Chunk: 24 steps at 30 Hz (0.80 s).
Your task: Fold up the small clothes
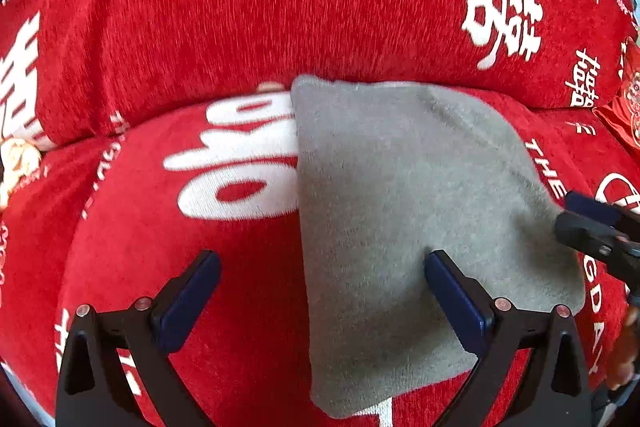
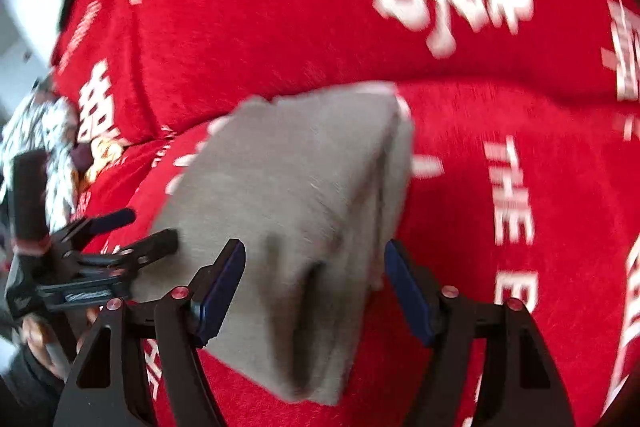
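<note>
Both wrist views close, angled down; share grey cloth (image 1: 404, 211) on red cover (image 2: 460, 187).

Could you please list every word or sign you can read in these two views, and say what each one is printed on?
"THE BIGDAY": white print on the red cover, upper right of the left wrist view.
"WEDDING", first letter cut off: same cover, upper left.
Large white Chinese double-happiness signs: same cover.
"THE": same cover, right wrist view.
Grey cloth: no text.
Other prints: too blurred.

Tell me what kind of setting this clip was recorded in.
Probably a home living room, on a sofa. A red cover with white wedding lettering drapes over what looks like a seat and a backrest, a folded grey cloth lies on the seat, and a patterned bundle sits at the seat's edge.
</note>
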### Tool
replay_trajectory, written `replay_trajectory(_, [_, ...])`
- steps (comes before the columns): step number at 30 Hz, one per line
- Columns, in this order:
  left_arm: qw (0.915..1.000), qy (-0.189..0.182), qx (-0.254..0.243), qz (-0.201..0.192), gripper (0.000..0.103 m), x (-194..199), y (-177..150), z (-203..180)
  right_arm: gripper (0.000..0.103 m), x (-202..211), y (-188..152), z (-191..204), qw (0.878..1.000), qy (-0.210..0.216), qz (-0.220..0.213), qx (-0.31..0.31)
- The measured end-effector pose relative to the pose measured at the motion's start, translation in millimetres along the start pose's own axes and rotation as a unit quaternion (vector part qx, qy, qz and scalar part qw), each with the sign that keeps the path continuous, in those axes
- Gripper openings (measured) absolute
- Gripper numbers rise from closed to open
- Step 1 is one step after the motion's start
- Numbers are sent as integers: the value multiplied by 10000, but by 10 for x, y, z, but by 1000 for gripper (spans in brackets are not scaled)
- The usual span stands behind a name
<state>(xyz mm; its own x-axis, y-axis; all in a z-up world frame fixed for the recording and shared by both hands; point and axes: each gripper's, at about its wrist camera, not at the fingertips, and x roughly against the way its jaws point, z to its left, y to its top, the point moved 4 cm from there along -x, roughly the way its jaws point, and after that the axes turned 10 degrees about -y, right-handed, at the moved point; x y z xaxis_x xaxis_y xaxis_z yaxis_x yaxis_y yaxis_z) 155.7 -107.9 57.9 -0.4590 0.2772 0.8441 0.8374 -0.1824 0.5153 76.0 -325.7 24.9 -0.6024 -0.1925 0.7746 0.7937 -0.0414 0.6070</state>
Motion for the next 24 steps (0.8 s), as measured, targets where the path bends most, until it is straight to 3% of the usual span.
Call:
replay_trajectory(4, [9998,31,145,-158,103,32,94,89,75,70,105,368,9975,377,-168,580])
replay_trajectory(7, [9993,114,334,92,103,-121,93,216,75,-146,102,477,9971,350,83,672])
replay_trajectory(10, [9975,-296,578,276,103,-232,91,304,75,-494,38,387,9972,173,484,540])
replay_trajectory(13, [9939,-591,831,418,103,-259,137,408,75,-449,94,355,9981,329,395,331])
replay_trajectory(16, [9896,-463,1337,275,103,-202,210,647,75,-305,172,318,9992,250,230,215])
replay_trajectory(19, [9820,-888,1636,308,103,-255,306,716,76,-278,327,317,9992,28,99,384])
replay_trajectory(24, [9843,-617,1337,969,103,-720,455,543,76,-843,724,149,9955,231,879,-267])
